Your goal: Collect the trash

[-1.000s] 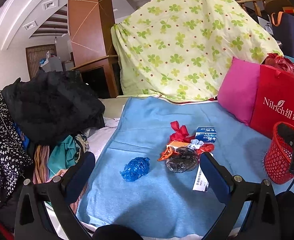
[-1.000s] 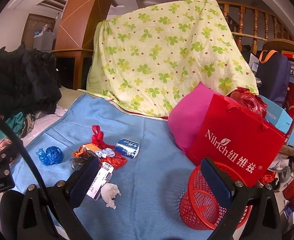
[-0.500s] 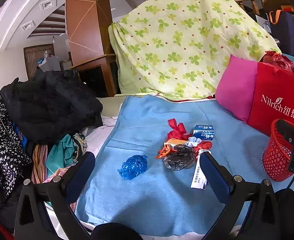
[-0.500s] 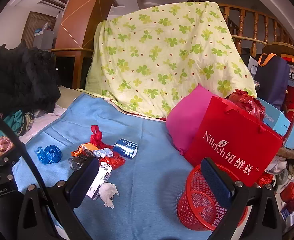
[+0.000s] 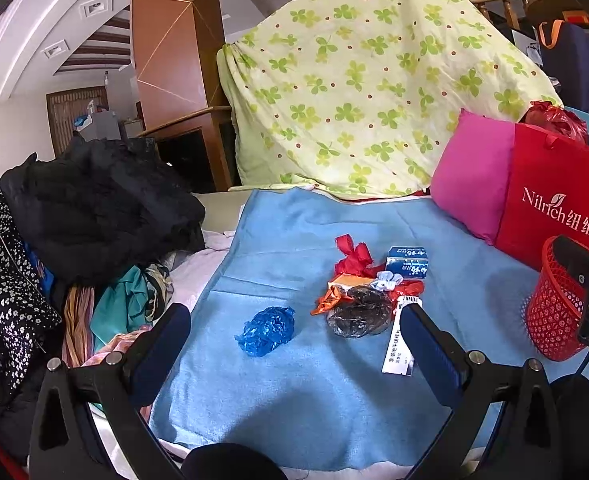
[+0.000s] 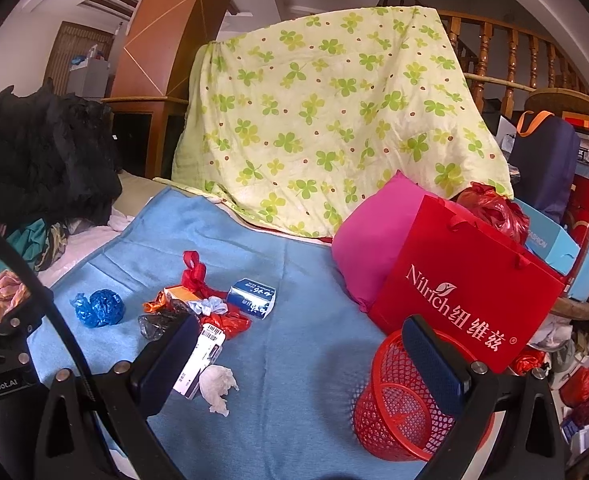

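Observation:
Trash lies on a light blue blanket (image 5: 294, 220): a crumpled blue plastic wad (image 5: 266, 330), a dark plastic bag (image 5: 358, 312), red wrappers (image 5: 352, 256), a small blue-white box (image 5: 408, 262) and a long white box (image 5: 400, 344). A crumpled white tissue (image 6: 218, 386) shows in the right wrist view near the long white box (image 6: 198, 360). A red mesh basket (image 6: 402, 404) stands at the blanket's right. My left gripper (image 5: 294, 356) is open, just short of the blue wad. My right gripper (image 6: 298, 360) is open above bare blanket, between the tissue and the basket.
A red paper bag (image 6: 462, 300) and a pink pillow (image 6: 370, 240) stand behind the basket. A green clover-print sheet (image 6: 326, 120) hangs over the back. A heap of dark clothes (image 5: 94, 208) lies left of the blanket.
Both views have shifted slightly; the trash sits a little higher and to the left in the frames. Both grippers stay open and nothing has been taken hold of.

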`<state>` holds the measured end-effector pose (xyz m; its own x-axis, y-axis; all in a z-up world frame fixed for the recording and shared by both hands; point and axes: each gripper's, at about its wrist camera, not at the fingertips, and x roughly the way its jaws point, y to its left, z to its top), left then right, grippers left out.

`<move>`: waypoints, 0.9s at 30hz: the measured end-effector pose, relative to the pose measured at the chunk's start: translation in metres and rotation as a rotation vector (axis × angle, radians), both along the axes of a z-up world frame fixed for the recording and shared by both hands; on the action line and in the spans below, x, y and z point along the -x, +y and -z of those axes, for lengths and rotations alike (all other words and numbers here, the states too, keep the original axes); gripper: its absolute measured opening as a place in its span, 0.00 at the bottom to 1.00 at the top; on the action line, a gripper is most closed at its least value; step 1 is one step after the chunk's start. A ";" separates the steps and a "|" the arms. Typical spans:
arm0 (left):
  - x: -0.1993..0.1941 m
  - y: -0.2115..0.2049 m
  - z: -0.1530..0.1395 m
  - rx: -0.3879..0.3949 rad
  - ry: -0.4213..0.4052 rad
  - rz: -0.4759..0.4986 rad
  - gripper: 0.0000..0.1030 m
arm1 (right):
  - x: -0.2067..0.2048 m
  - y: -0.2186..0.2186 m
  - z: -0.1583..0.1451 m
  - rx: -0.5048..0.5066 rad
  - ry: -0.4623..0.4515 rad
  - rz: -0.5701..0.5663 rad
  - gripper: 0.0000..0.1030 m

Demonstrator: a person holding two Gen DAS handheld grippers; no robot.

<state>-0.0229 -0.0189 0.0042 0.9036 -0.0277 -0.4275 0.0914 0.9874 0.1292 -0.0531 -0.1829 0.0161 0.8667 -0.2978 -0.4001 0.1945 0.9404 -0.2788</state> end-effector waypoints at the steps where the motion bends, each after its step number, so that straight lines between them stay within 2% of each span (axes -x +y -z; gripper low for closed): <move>1: -0.001 0.001 0.000 -0.004 0.013 -0.001 1.00 | 0.001 0.000 0.000 0.001 0.000 -0.001 1.00; 6: -0.003 0.004 -0.001 -0.018 0.045 -0.004 1.00 | 0.005 -0.005 0.000 -0.120 -0.050 -0.024 1.00; 13: -0.007 0.010 0.000 -0.018 0.064 -0.015 1.00 | 0.000 0.005 0.000 -0.074 -0.020 -0.027 1.00; 27: -0.022 0.038 0.016 0.003 0.082 -0.079 1.00 | -0.010 0.016 0.010 -0.084 0.009 -0.065 1.00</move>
